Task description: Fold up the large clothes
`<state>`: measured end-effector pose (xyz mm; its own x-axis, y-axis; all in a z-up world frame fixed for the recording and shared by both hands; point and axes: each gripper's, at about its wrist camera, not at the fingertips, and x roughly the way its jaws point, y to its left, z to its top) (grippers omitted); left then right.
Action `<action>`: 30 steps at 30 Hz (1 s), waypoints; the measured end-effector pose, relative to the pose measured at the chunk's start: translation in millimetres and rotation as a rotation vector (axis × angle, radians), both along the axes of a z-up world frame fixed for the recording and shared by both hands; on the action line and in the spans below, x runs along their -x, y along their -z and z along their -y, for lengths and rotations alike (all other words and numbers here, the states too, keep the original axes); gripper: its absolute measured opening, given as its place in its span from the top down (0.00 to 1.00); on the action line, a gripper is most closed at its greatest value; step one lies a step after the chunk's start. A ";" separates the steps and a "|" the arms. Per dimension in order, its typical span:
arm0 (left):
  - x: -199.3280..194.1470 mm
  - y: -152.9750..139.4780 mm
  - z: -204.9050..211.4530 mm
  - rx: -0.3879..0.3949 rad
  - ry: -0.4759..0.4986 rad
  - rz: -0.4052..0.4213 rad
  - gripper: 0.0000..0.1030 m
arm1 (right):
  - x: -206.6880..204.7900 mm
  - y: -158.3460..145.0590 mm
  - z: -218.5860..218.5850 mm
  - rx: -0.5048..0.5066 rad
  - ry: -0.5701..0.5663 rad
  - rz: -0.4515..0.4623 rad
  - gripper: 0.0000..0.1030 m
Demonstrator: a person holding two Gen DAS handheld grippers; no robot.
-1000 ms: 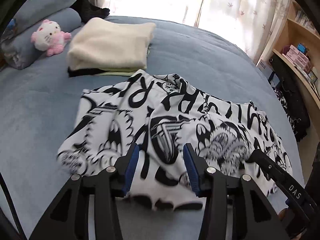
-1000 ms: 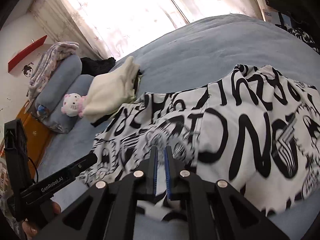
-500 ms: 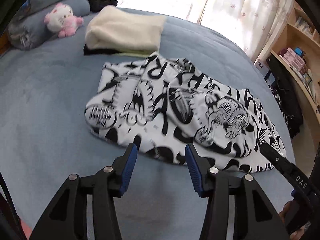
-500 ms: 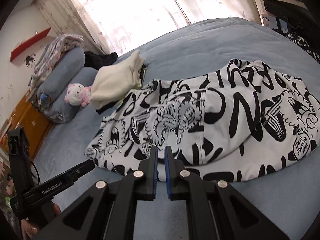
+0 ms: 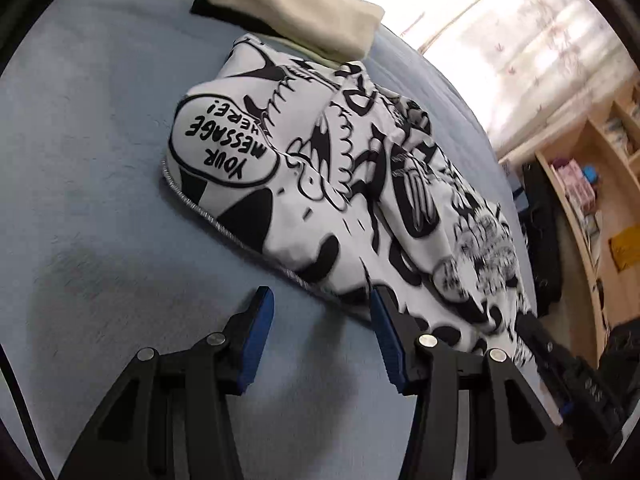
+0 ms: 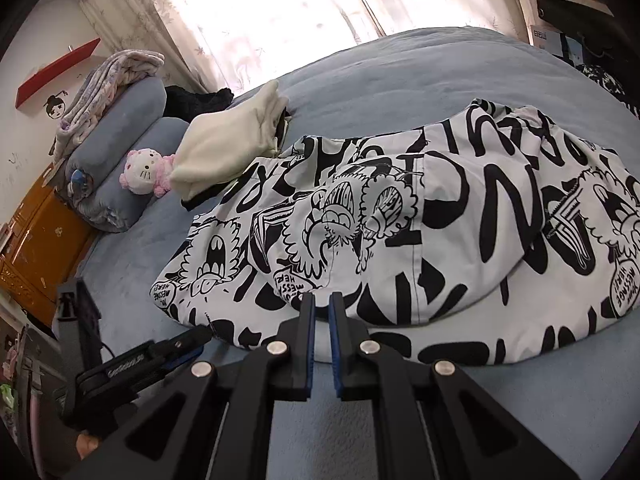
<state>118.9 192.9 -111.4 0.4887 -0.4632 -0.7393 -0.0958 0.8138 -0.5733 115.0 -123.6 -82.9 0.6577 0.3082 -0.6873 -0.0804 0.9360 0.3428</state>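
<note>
Blue bed (image 5: pixel 100 208): printed garment (image 5: pixel 320 184) lies folded, your left gripper (image 5: pixel 322 304) open at its hem, right gripper (image 6: pixel 319 304) closed, empty.

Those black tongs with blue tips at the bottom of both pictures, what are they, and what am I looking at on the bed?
They are hand-held tools, not a robot: a person holds one pair of tongs in each hand, and a small wide-angle camera on each looks forward along its fingers. One picture is from the left hand, the other from the right.

The left tongs stand open, nothing between the pads, at the near edge of the white garment printed with black cartoon drawings. The right tongs are shut and hold nothing.

The garment lies bunched on the blue-grey bedspread. Behind it sits a folded cream fleece on top of darker clothes, and beside that a pink and white plush cat against the blue-grey pillows.
</note>
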 end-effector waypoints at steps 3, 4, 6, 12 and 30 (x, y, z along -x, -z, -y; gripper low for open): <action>-16.4 7.3 0.1 0.030 -0.014 0.021 0.51 | -5.7 1.0 1.2 0.014 0.000 0.008 0.94; -23.3 9.6 1.2 0.033 -0.020 0.020 0.49 | -8.2 1.0 1.5 0.018 0.000 0.011 0.94; -37.9 13.9 4.2 0.032 -0.031 0.013 0.49 | -16.2 0.5 3.0 0.036 0.004 0.018 0.94; -69.9 16.1 13.8 0.021 -0.066 0.051 0.51 | -50.9 -11.3 5.4 0.100 0.035 0.087 0.94; -55.2 -85.2 92.0 -0.297 0.023 0.505 0.87 | -82.3 59.6 23.9 0.066 0.083 -0.051 0.96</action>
<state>174.1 100.8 -26.2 0.8067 -0.2866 -0.5168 0.1497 0.9451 -0.2905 197.4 -147.5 -142.4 0.6430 0.2073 -0.7373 0.0139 0.9593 0.2819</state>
